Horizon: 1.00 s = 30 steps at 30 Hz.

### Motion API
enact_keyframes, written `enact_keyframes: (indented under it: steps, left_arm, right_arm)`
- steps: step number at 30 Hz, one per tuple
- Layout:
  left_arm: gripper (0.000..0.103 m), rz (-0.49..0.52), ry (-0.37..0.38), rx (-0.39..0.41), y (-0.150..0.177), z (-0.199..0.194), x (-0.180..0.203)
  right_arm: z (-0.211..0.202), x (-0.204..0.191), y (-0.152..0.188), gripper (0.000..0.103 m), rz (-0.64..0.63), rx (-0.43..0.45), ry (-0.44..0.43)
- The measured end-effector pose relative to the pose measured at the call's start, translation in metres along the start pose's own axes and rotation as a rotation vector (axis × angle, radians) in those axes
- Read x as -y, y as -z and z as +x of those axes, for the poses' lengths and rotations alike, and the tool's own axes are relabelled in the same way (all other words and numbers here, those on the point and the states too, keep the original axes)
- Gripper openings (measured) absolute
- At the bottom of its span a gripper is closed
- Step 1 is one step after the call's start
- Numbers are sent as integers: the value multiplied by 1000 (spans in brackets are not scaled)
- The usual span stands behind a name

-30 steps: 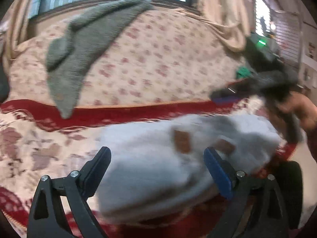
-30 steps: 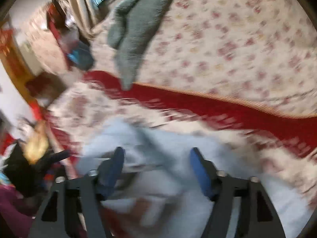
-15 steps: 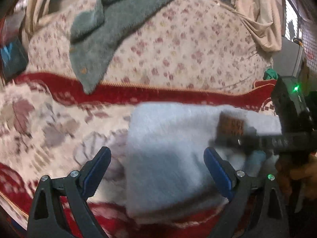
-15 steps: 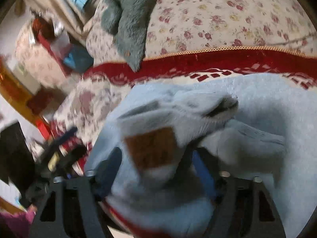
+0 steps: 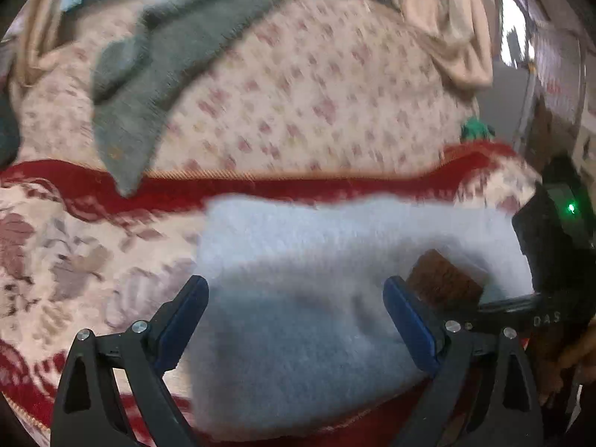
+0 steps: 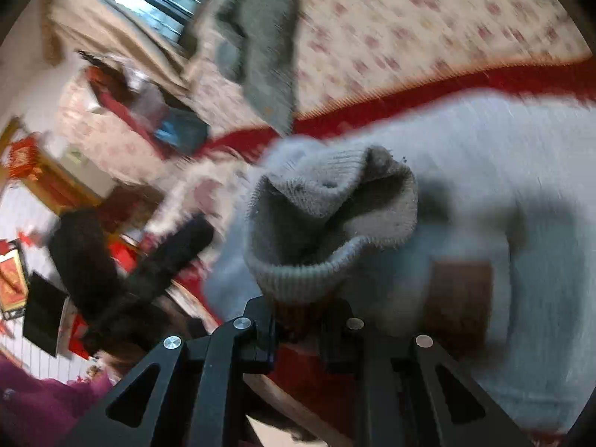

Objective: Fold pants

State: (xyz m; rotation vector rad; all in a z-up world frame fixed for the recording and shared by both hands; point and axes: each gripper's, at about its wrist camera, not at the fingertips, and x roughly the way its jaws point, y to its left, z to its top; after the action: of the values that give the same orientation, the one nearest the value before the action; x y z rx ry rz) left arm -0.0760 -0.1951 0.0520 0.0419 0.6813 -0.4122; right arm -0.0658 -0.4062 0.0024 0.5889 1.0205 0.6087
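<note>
The light blue-grey fleece pants (image 5: 305, 279) lie folded on the red-and-cream floral sofa cover, with a brown patch (image 5: 443, 283) at their right. My left gripper (image 5: 296, 320) is open above the pants, its blue fingers apart and holding nothing. In the right wrist view my right gripper (image 6: 301, 316) is shut on a ribbed cuff (image 6: 327, 223) of the pants (image 6: 503, 186) and lifts it. The right gripper also shows at the right edge of the left wrist view (image 5: 551, 260).
A grey fuzzy garment (image 5: 156, 70) hangs over the floral sofa back (image 5: 316, 104). Beige curtains (image 5: 447, 18) hang at the window behind. Cluttered room items and a blue object (image 6: 182, 130) stand to the left in the right wrist view.
My right gripper has closed on the pants cuff and pulled it up close to its camera. My left gripper stayed open and shifted slightly over the folded pants.
</note>
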Motion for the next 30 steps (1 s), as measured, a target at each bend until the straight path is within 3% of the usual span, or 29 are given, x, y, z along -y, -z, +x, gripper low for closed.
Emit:
enact_keyframes:
  steps: [4, 5, 6, 7, 8, 9, 12, 17, 19, 20, 21, 23, 24, 26, 28, 30]
  left_arm:
    - [95, 53, -77, -20, 11, 19, 12]
    - [95, 49, -71, -15, 12, 18, 11]
    - [95, 40, -67, -15, 12, 18, 10]
    - [95, 26, -66, -15, 12, 18, 8]
    - [95, 15, -65, -15, 12, 19, 6]
    - [95, 7, -65, -15, 12, 19, 6]
    - [96, 9, -80, -16, 13, 20, 8]
    - [96, -4, -95, -9, 13, 23, 8]
    - [96, -21, -100, -4, 11, 23, 6]
    - [96, -28, -90, -2, 10, 23, 5]
    - [96, -41, -65, 3, 8, 22, 3]
    - [96, -66, -17, 22, 5, 21, 2]
    - [96, -60, -7, 25, 5, 24, 6]
    - [99, 7, -52, -16, 8, 38, 21]
    - [99, 53, -87, -41, 8, 41, 29]
    - [99, 17, -35, -31, 3, 31, 26]
  right_arm:
    - [-24, 5, 9, 23, 76, 49, -50]
    - [-31, 2, 11, 34, 61, 51, -27]
    - [-40, 1, 12, 57, 51, 44, -9]
    - [-44, 2, 14, 71, 62, 38, -18]
    - [-47, 5, 16, 95, 81, 35, -19]
    - [-46, 8, 15, 97, 92, 40, -18]
    - [-32, 14, 8, 97, 86, 25, 12]
    - [-8, 14, -13, 95, 73, 88, -22]
    - [-2, 14, -31, 73, 41, 111, -16]
    - [-4, 14, -38, 48, 27, 123, 5]
    - [-10, 17, -49, 35, 24, 156, 21]
    - [-19, 19, -58, 32, -22, 187, 68]
    - [-18, 21, -60, 32, -68, 188, 149]
    - [-5, 38, -57, 33, -54, 128, 222]
    - [-12, 55, -48, 41, 38, 150, 145]
    - [-31, 56, -41, 59, 80, 157, 142]
